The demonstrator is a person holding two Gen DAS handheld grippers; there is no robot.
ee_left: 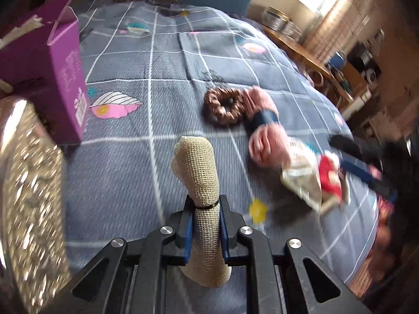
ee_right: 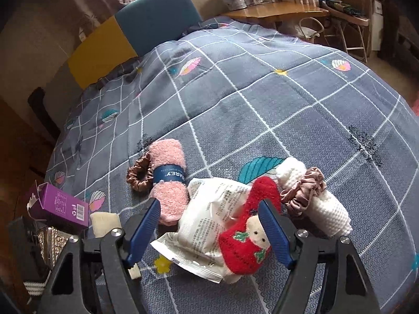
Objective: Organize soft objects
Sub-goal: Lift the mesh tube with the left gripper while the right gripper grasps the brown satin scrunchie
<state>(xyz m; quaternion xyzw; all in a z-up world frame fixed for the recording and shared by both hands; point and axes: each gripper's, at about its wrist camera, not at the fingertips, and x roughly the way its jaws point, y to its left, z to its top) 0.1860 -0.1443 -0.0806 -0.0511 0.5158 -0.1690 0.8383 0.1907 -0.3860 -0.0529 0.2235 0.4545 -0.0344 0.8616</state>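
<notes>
My left gripper (ee_left: 204, 204) is shut on a beige mesh cloth roll (ee_left: 199, 172) tied with a black band, held above the quilt. My right gripper (ee_right: 210, 205) is open, its jaws straddling a white plastic packet (ee_right: 207, 217) and a red plush sock (ee_right: 248, 238). A pink rolled towel with a blue band (ee_right: 169, 175) and a brown scrunchie (ee_right: 138, 175) lie just beyond. A white knit roll (ee_right: 314, 204) wears a dusty-pink scrunchie (ee_right: 303, 191). The towel (ee_left: 262, 120) and brown scrunchie (ee_left: 225, 106) also show in the left wrist view.
A purple carton (ee_left: 52, 78) stands at the left by a glittery container (ee_left: 28, 196); the carton also shows in the right wrist view (ee_right: 60, 204). The grey checked quilt (ee_right: 262, 99) covers the bed. A blue chair (ee_right: 157, 13) and wooden table (ee_right: 275, 10) stand behind.
</notes>
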